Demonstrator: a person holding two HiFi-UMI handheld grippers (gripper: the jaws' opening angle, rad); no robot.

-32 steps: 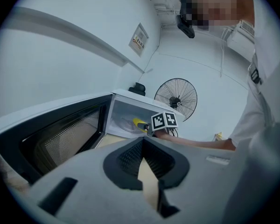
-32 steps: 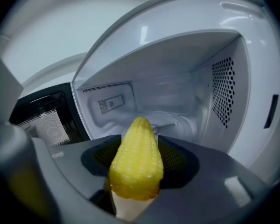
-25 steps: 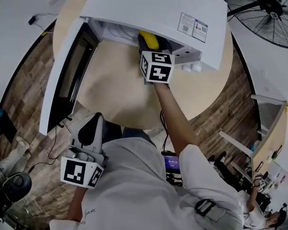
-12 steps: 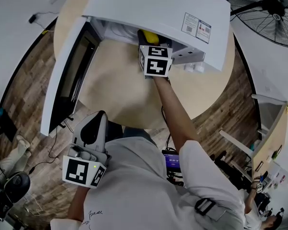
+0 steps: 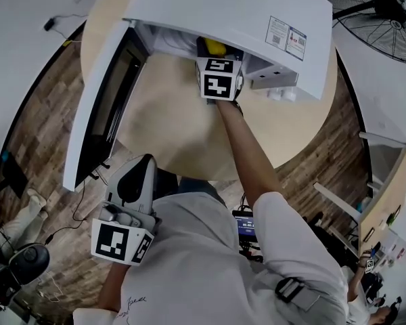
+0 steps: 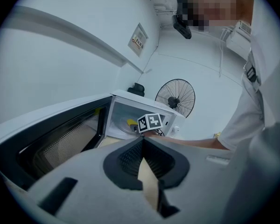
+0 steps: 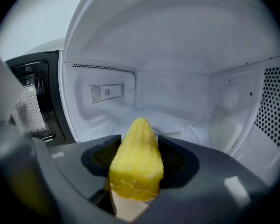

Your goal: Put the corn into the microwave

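A yellow corn cob (image 7: 136,160) is clamped between the jaws of my right gripper (image 7: 136,164), tip pointing into the white microwave (image 5: 230,12) cavity. In the head view the corn (image 5: 213,46) shows just inside the opening, ahead of the right gripper (image 5: 216,59) and its marker cube. The microwave door (image 5: 105,100) hangs wide open to the left. My left gripper (image 5: 132,181) is held low near the person's body, away from the microwave, with jaws closed on nothing; in its own view the left gripper (image 6: 142,160) looks toward the open microwave (image 6: 140,118).
The microwave stands on a round light-wood table (image 5: 169,120). A floor fan (image 5: 386,12) stands at the upper right. A cable (image 5: 74,205) lies on the wood floor at the left. The cavity floor holds a glass turntable (image 7: 177,125).
My right gripper has carried the corn further forward into the microwave opening. The left gripper has stayed about where it was.
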